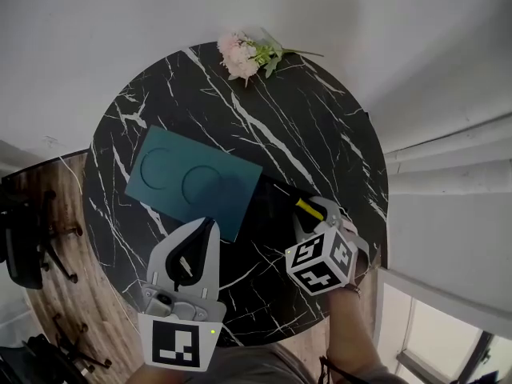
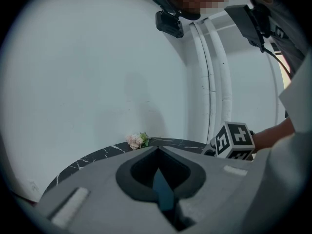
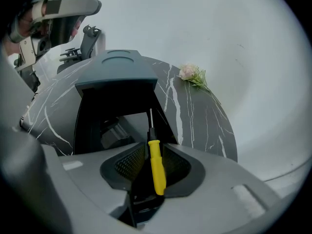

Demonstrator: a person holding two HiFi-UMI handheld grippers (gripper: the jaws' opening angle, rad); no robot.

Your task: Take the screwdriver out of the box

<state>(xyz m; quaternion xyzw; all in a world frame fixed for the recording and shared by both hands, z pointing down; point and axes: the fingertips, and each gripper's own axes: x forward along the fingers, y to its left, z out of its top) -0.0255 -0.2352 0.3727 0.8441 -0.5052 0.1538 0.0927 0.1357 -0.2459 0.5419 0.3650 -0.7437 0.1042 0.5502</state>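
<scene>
A: Head view first. Where is the box?

B: The teal box (image 1: 192,182) lies left of the middle of the round table (image 1: 320,126), and only its lid top shows. The left gripper (image 1: 210,224) meets the lid's near corner. A flower (image 1: 244,54) lies at the far edge.

A: And the screwdriver?

B: The screwdriver (image 1: 308,208) is just off the box's right side, toward the near-right edge, in the right gripper (image 1: 320,214).

A: Left gripper view?

B: The jaws of the left gripper (image 2: 157,150) are pressed onto a thin teal edge of the box (image 2: 163,191). Beyond them are the table (image 2: 87,162) rim, the flower (image 2: 137,140) and the right gripper (image 2: 234,140).

A: Right gripper view?

B: The right gripper (image 3: 151,147) pinches the yellow handle of the screwdriver (image 3: 156,169). Its shaft points at the dark mouth of the box (image 3: 117,74), whose lid is raised. I can't tell whether the tip is inside. The flower (image 3: 190,73) lies at the table (image 3: 195,116) edge behind.
</scene>
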